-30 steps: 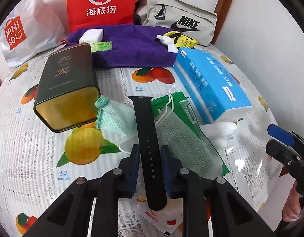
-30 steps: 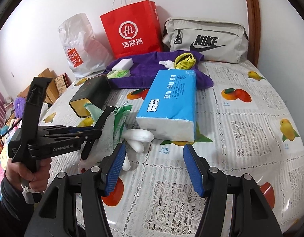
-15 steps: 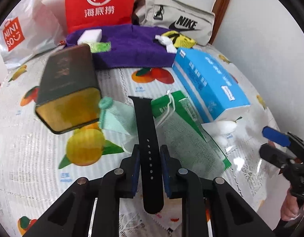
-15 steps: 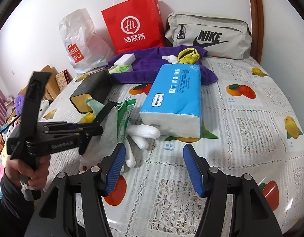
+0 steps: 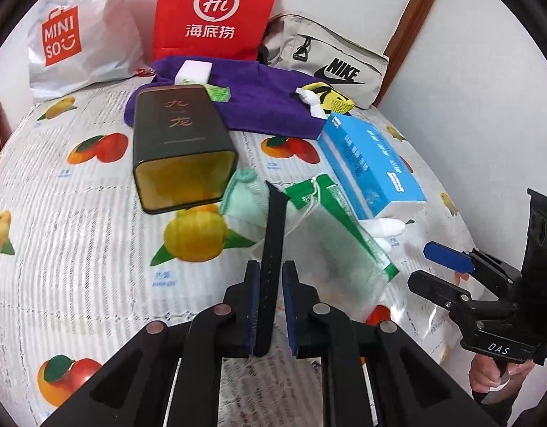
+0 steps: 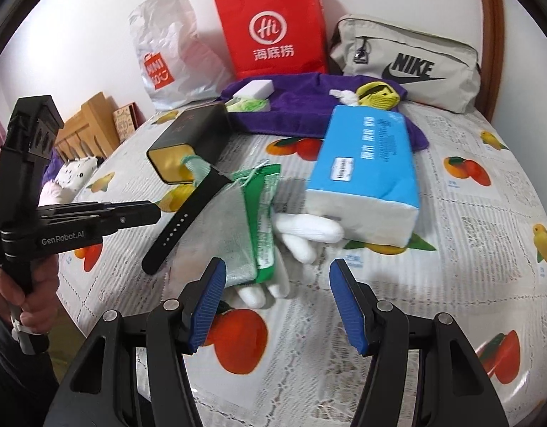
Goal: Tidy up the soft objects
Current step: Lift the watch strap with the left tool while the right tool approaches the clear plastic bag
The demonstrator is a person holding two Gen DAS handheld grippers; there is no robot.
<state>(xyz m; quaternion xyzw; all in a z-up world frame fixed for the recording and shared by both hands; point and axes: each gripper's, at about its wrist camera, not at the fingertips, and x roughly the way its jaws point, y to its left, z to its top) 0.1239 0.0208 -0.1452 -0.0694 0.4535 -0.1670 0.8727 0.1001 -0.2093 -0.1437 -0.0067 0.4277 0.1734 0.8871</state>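
I have the black watch strap (image 5: pixel 273 249) between the left gripper (image 5: pixel 271 311) pads, and the jaws are closing on it: the strap runs edge-on up the narrow gap, its near end sticking out below the pads and its far end reaching over the mint mesh pouch (image 5: pixel 243 201) and the green-edged mesh bag (image 5: pixel 339 238). From the right wrist view it hangs tilted above the fruit-print tablecloth (image 6: pixel 469 249), its far end just beside the open mouth of the dark tin (image 5: pixel 181 149).

My worry is the grip itself. The strap is thin and slick and caught only at its near part, so most of its length hangs free beyond the pads; I judge it could pivot or slide out if I swing it quickly. Its free end could also catch the pouch's drawstring and drag the pouch along.

The right gripper (image 6: pixel 277 302) stands about half open with nothing in it, hovering just near of the white glove (image 6: pixel 302 238), which lies partly under the blue tissue pack (image 6: pixel 366 174). If I close there carelessly I may snag the mesh bag's edge with the left pad, since bag and glove overlap.

Far off, the purple towel (image 5: pixel 259 96) with its white sponge (image 5: pixel 195 71) sits before the red bag (image 5: pixel 216 10); both hands work close together, so the grippers could collide.
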